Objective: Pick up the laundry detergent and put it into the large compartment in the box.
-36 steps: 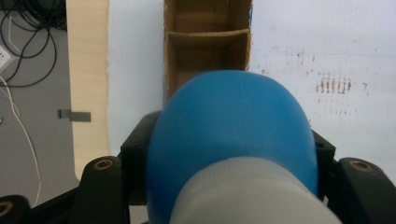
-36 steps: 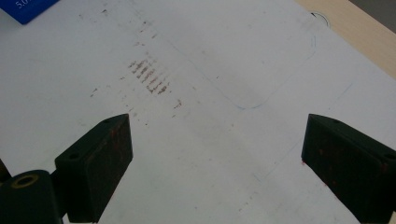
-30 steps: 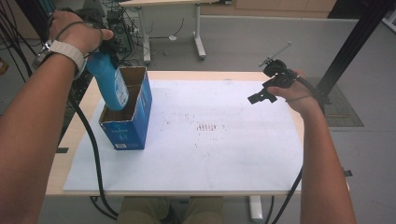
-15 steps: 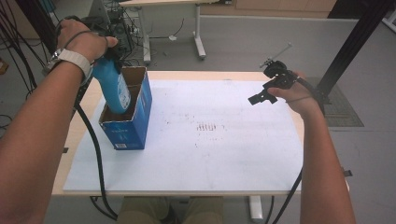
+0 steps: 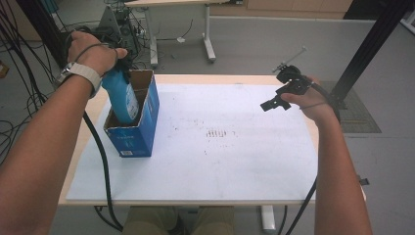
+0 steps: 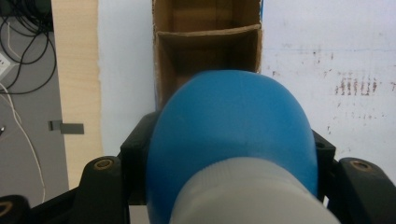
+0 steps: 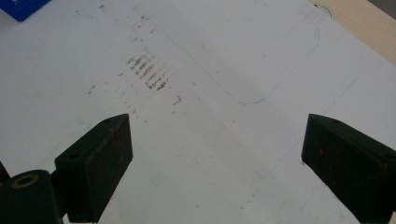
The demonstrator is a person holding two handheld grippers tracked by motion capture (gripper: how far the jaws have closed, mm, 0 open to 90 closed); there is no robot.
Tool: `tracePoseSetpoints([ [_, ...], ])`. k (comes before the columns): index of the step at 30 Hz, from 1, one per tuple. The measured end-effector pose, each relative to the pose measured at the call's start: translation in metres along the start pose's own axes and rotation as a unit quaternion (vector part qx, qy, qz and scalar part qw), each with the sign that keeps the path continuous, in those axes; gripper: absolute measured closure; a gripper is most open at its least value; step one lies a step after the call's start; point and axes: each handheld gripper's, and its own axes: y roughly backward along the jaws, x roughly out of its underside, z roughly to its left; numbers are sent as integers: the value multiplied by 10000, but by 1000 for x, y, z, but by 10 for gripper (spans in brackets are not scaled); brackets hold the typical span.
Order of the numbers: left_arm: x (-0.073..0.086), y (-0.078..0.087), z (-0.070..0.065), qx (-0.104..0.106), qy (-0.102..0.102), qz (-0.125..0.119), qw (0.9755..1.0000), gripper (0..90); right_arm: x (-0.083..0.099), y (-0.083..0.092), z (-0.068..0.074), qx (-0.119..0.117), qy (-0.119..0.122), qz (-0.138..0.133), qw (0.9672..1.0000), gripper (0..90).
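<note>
My left gripper (image 5: pixel 123 66), under the person's hand, is shut on a blue bottle (image 5: pixel 122 95) near its neck. The bottle hangs upright with its lower part inside an open blue cardboard box (image 5: pixel 134 137) at the table's left. In the left gripper view the bottle's blue shoulder (image 6: pixel 233 121) and pale cap (image 6: pixel 247 196) sit between the black fingers (image 6: pixel 140 144), and the box's brown inside with a cardboard divider (image 6: pixel 210 32) lies below. My right gripper (image 5: pixel 274 103) hovers over the table's right side, open, with nothing between its pads (image 7: pixel 105 154).
A white sheet (image 5: pixel 235 161) covers the wooden table, with brown scuff marks (image 5: pixel 218 133) at its middle. Cables (image 5: pixel 100 161) trail from the left gripper over the table's left edge. Another desk's legs (image 5: pixel 208 34) stand behind the table, and a black post (image 5: pixel 372 44) rises at the right.
The left hand has sunk, and the blue bottle has gone deeper into the box. The right gripper has stayed where it was.
</note>
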Motion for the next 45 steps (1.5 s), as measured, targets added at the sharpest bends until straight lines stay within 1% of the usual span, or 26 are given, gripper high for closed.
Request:
tracePoseSetpoints([
  [8,1,-13,-1,-27,-25,17,10000,386,0,-1,1,-8,-5,14,10000,85],
  [10,3,-18,-1,-43,-13,-13,10000,386,1,-1,1,-6,-9,19,10000,85],
  [14,2,-23,-2,-55,-35,19,10000,386,2,-2,0,-12,-15,21,10000,85],
  [21,4,-33,-3,-73,-81,-33,9999,385,5,-2,0,-10,-49,25,10000,85],
  [31,4,-52,-3,-109,-92,54,9999,384,8,-2,-1,-8,-71,18,10000,85],
  [38,4,-60,-2,-110,-97,72,9999,382,9,-4,-2,-19,-98,35,9999,85],
  [39,5,-62,-3,-121,-107,37,9999,382,9,-5,-2,-19,-98,39,9999,85],
  [45,6,-69,-5,-137,-131,31,9998,382,9,-5,-3,-31,-100,30,9999,85],
])
